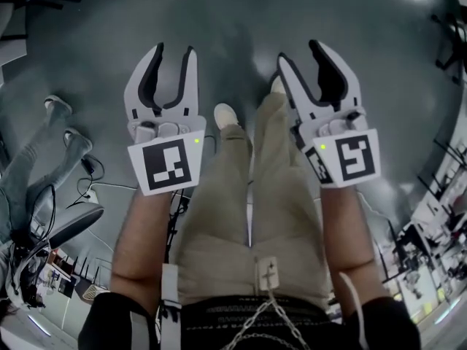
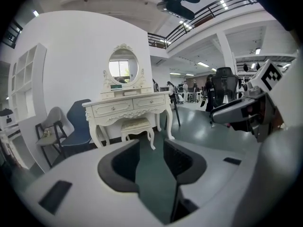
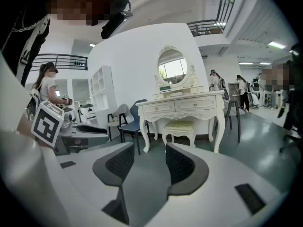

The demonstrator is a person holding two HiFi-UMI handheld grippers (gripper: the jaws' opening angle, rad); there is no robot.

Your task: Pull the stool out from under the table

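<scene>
Now | stool (image 3: 180,125) tucked under table (image 3: 183,113) | both table drawers (image 3: 194,104) shut

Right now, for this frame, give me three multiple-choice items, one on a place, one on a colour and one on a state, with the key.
1. Where does the stool stand?
A. Tucked under the dressing table
B. Out on open floor
C. Between a claw's jaws

2. What colour is the chair between the table and the grey chair?
A. Red
B. Dark blue
C. Yellow

3. How are the left claw and right claw?
A. Both shut on the stool
B. One shut, one open
C. Both open, nothing between the jaws

Key:
1 A: its seat sits between the table's legs, below the drawers.
2 B: its seat and back look dark blue in both gripper views.
3 C: each gripper view shows only floor in the gap.
</scene>
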